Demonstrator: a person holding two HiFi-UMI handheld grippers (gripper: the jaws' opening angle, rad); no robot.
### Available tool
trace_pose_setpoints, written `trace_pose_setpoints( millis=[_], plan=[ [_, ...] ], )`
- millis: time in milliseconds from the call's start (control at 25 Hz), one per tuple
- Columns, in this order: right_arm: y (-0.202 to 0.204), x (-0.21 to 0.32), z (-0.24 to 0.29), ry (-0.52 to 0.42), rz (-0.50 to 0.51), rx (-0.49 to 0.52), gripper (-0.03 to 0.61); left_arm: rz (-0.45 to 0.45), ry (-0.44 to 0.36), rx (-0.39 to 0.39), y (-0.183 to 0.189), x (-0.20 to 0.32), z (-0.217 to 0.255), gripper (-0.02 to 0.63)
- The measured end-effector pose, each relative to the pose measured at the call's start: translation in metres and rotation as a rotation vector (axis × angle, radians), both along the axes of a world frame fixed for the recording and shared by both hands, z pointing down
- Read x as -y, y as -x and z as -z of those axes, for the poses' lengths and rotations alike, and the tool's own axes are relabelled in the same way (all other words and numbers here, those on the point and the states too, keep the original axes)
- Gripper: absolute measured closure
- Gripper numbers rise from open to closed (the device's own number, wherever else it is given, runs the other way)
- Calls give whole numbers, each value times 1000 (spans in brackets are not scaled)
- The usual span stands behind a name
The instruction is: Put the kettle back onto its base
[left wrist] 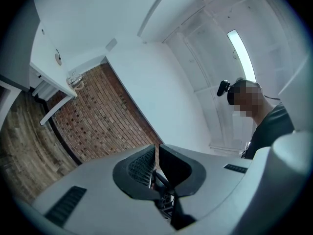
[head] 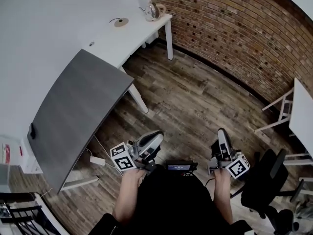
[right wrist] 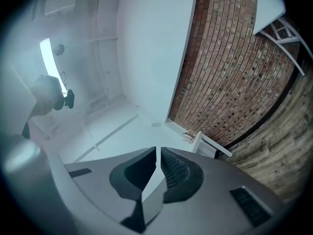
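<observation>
looks like the very first step, the approach, with nothing grasped yet. kettle (head: pixel 152 11) standing at the far end of the white counter (head: pixel 142 35), close to the brick wall (head: pixel 234 28). what seems to be its base (head: pixel 120 22), a flat round disc with a cord, lying on the same counter a little nearer, apart from the kettle.

left gripper (head: pixel 157 135) and right gripper (head: pixel 221 132) held low in front of the body over the wood floor (head: pixel 195 97), well apart from that counter and from both things. fingers (left wrist: pixel 139 166) of the left pressed together with nothing between them. fingers (right wrist: pixel 177 166) of the right likewise closed and empty, only a thin slit showing. kettle small and distant in each gripper view, well beyond the fingertips.

next move probably calls for walking up past the grey counter (head: pixel 78 106), opening one pair of fingers and lining them up on the kettle's handle before any lift. too small from here to tell which way that handle faces.
</observation>
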State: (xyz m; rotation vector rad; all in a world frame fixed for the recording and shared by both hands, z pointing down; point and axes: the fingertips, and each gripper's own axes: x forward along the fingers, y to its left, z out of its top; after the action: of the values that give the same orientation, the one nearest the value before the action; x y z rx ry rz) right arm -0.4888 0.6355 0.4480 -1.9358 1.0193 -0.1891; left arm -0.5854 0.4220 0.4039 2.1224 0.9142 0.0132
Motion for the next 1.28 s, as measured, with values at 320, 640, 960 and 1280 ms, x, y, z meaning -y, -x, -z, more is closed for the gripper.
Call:
trace_pose_setpoints(
  millis=[320,640,960,1280],
  plan=[
    [-26,-7,-9,20,-7,8,541,-13,11,13,-32,-1,-8,578],
    [-73,16,-19,69,-51,47,541,-66,88,16,-107,26,-23,578],
    [-146,93,22,97,-50,-27,541,-59,114,-29,-181,102,-1,578],
    [-171,139,25,154,-70,-20,541,-59,149,-21,-212,156,-4,578]
  ],
)
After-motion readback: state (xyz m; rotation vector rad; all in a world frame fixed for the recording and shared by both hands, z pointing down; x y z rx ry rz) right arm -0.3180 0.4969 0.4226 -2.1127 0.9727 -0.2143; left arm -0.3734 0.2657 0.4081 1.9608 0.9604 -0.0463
